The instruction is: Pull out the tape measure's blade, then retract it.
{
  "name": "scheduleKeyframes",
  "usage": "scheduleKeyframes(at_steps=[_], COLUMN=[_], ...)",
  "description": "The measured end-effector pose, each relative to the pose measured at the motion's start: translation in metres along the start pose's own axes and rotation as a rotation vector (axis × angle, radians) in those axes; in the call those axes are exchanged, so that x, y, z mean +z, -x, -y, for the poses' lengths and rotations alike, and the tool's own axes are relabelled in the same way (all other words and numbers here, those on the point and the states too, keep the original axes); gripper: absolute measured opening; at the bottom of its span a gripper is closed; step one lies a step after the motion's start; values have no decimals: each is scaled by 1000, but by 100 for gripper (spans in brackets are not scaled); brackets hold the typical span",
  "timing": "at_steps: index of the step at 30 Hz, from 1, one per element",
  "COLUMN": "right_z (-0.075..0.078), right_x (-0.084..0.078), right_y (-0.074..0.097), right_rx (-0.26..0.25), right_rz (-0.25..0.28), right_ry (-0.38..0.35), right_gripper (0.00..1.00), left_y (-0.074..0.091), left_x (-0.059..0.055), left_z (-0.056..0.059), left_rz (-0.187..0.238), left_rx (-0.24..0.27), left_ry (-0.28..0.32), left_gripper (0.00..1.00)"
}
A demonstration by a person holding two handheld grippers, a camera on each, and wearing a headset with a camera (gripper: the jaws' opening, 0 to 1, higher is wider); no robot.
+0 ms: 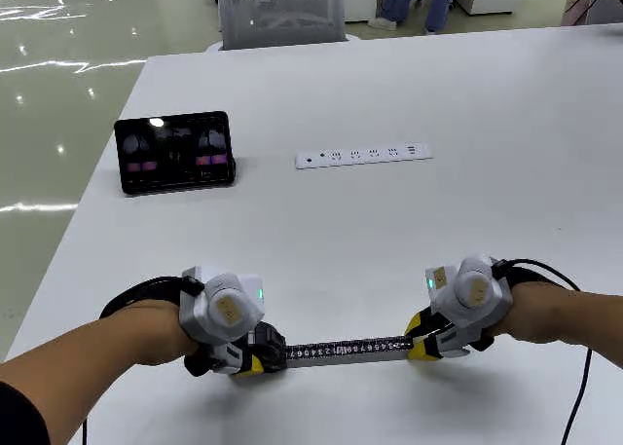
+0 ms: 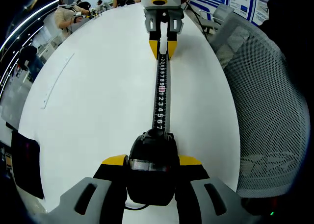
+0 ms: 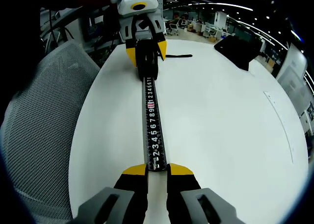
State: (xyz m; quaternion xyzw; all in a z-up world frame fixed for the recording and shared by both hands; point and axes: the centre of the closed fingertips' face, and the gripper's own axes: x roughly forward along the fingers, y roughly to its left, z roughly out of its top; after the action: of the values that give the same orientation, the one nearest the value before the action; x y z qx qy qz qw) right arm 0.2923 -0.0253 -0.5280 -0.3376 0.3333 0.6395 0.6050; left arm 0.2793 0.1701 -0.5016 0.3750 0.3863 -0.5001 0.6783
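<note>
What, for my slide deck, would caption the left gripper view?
Left gripper grips the tape measure's case while the right gripper pinches the tip of its blade, pulled out over the table.

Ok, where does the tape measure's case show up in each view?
Head view: case low, left of centre.
Left gripper view: case bottom centre, between the jaws.
Right gripper view: case top centre, at the blade's far end.
Shared landmark: the numbered blade leading to the case.
</note>
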Motion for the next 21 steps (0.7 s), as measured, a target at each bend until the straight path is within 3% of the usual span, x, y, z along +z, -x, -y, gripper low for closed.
scheduleKeyframes(at_steps=[21], right_z=[2], right_x=[-13], right_y=[8], right_rx=[3], right_rz=[-11], right_ry=[-21], right_gripper=[10], left_y=[1], left_x=[0], left_z=[-1], left_rz=[8], left_rx=[3], left_ry=[2], left_gripper=[32])
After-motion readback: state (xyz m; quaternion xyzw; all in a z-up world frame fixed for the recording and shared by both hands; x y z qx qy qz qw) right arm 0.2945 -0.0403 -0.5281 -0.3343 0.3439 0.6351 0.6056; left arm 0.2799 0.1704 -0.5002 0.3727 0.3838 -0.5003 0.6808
